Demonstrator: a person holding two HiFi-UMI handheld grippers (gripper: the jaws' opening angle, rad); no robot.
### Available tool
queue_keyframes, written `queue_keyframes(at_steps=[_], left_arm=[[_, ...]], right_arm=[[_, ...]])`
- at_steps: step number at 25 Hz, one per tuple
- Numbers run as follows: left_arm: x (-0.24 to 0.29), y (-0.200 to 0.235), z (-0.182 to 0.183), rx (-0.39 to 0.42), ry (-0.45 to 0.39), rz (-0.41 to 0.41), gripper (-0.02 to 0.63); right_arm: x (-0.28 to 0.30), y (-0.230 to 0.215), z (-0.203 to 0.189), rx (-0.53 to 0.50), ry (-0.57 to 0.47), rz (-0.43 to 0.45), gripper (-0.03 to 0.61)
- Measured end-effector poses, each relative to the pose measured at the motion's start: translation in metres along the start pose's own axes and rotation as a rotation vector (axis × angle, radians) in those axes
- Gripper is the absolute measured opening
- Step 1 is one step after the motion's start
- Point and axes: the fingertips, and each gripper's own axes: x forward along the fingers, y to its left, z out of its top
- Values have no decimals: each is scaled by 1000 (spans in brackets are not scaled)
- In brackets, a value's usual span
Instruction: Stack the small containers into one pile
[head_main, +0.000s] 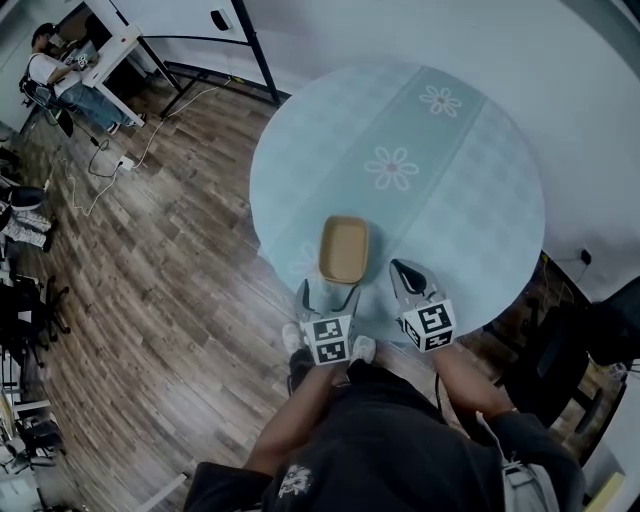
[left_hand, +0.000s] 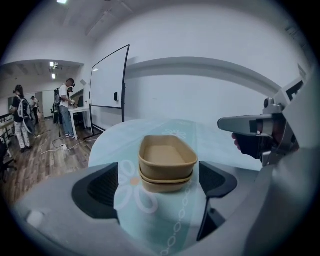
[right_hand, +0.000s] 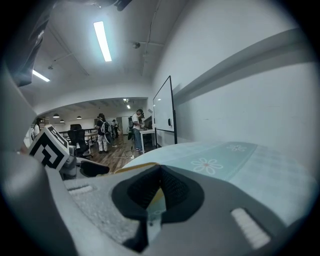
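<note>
Two tan oval containers (head_main: 343, 248) sit nested as one pile on the round pale-blue table (head_main: 460, 190), near its front edge. In the left gripper view the pile (left_hand: 166, 162) stands just beyond my jaws, which are spread wide on either side and do not touch it. My left gripper (head_main: 329, 293) is open and empty. My right gripper (head_main: 402, 270) hovers to the right of the pile, jaws pressed together with nothing held. The right gripper view shows its shut pads (right_hand: 159, 192) and only a tan edge of the pile (right_hand: 135, 167) past them.
A flower-patterned runner (head_main: 392, 168) crosses the table. A whiteboard on a black stand (left_hand: 107, 82) is behind the table's far left. People stand at a white desk (head_main: 105, 55) far left, with cables and office chairs on the wooden floor (head_main: 150, 280).
</note>
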Motion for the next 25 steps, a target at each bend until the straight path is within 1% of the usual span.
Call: queue_keyframes(at_steps=[3, 7, 9, 13, 17, 21, 22, 25], left_arm=[[-12, 8, 11, 14, -35, -4, 503], [-23, 21, 29, 47, -71, 0, 429], [-29, 28, 39, 59, -86, 0, 377], [-44, 46, 59, 71, -124, 3, 244], [-56, 62, 79, 88, -159, -2, 132], [-64, 75, 96, 87, -186, -15, 15], [-66, 77, 99, 88, -189, -24, 6], [-67, 82, 108, 97, -194, -58, 6]], right_arm=[[-1, 9, 4, 0, -6, 2, 2], [3, 20, 17, -2, -29, 1, 2], [6, 25, 25, -4, -40, -4, 2], [10, 40, 44, -3, -68, -11, 2], [15, 55, 65, -11, -95, -16, 2], [18, 69, 84, -19, -125, -28, 2], [19, 72, 88, -19, -132, -27, 2], [21, 79, 99, -27, -148, -32, 2]])
